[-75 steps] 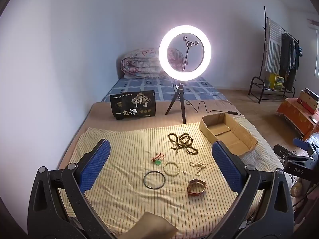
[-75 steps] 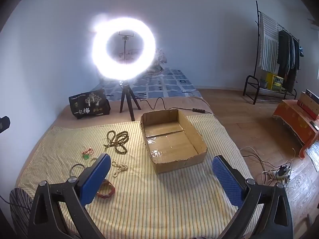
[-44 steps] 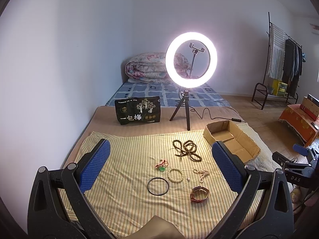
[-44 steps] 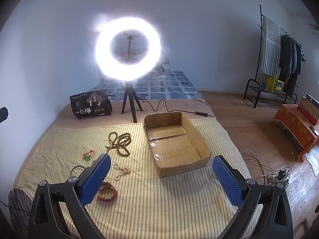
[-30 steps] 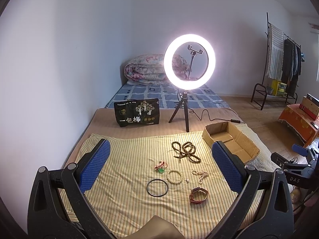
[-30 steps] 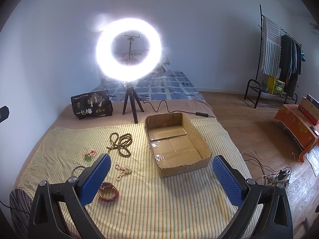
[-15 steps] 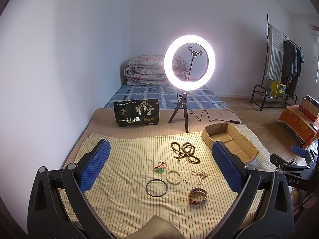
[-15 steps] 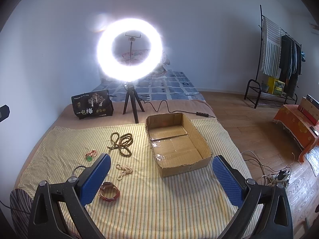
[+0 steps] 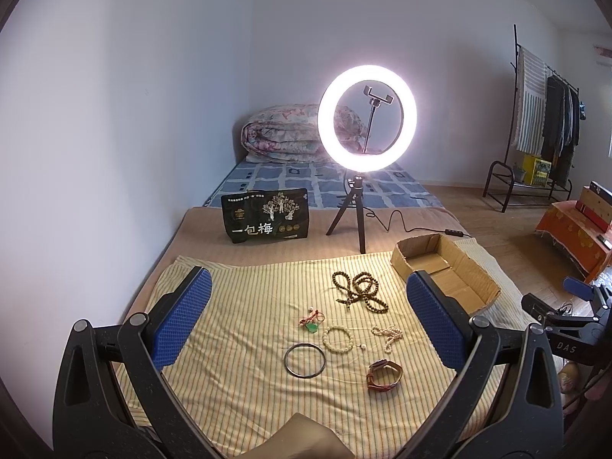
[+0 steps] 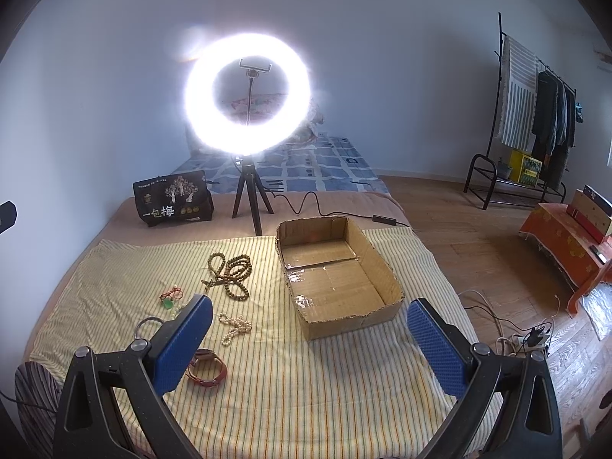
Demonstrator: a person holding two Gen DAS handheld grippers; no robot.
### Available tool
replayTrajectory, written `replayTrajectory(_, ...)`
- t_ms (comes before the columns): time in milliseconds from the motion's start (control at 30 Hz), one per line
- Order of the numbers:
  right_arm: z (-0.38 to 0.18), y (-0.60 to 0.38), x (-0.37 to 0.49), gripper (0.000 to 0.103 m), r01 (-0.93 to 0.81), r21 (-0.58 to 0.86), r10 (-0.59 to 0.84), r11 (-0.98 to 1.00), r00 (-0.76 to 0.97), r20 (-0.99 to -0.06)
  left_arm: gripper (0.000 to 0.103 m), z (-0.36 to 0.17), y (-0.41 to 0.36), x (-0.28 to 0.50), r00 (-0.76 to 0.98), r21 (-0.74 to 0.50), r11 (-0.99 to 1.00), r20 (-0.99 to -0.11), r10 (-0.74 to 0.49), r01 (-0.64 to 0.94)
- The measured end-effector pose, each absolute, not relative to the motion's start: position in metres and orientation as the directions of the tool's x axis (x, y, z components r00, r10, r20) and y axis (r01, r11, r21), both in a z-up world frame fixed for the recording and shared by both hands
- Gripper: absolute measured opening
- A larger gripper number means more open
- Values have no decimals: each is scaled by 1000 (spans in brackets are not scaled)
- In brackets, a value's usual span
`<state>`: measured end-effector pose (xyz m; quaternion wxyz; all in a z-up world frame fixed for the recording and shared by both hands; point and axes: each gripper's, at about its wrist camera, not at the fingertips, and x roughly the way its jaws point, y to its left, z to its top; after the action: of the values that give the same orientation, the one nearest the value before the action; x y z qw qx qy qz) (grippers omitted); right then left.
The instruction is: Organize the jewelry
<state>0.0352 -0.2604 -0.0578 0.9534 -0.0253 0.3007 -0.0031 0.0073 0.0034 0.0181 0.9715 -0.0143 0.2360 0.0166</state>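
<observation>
Both grippers, left (image 9: 306,317) and right (image 10: 306,338), hang spread wide over the striped cloth (image 9: 237,329), holding nothing. The jewelry lies loose on it: brown beads (image 9: 359,291), pale bracelet (image 9: 338,339), black ring (image 9: 305,359), leather strap (image 9: 383,375) (all outside the box (image 10: 336,267), just beside the beads)

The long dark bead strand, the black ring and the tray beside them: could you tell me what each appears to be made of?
Long bead strand: probably wood or seed, with matte olive-brown round beads.
Black ring: a thin, dark, smooth hoop that holds its round shape; metal or hard plastic, I cannot tell which.
Tray: corrugated cardboard, brown with ragged cut edges; glossy clear tape glints on its floor.
</observation>
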Motion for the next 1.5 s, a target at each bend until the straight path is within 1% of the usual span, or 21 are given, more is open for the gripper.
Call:
replayTrajectory(667, -65, -256, 41, 103, -25, -47, -8, 999, 807, -590, 103, 2, 15, 14, 883, -5, 998, -467, 52, -61)
replayTrajectory(900, -78, -252, 46, 103, -57, -16, 35, 998, 790, -611, 103, -15, 39, 30, 864, 15, 994, -494, 100, -106)
replayTrajectory(1100, -96, -238, 56, 103, -99, -9, 71, 995, 768, -637, 103, -48, 64, 53, 823, 17, 993, -558, 105, -115)
replayTrajectory(1233, -116, -223, 65, 103, -147, -22, 95, 989, 743, -663, 103, -83, 71, 68, 775, -40, 996, -630, 42, -86)
replayTrajectory(1400, -146, -211, 78, 103, -182, -4, 124, 983, 688, -715, 103, -140, 65, 87, 683, -63, 997, -730, -18, -42)
replayTrajectory(1500, -163, -208, 81, 103, -196, 17, 144, 981, 655, -742, 103, -169, 56, 98, 636, -73, 997, -770, -45, -18)
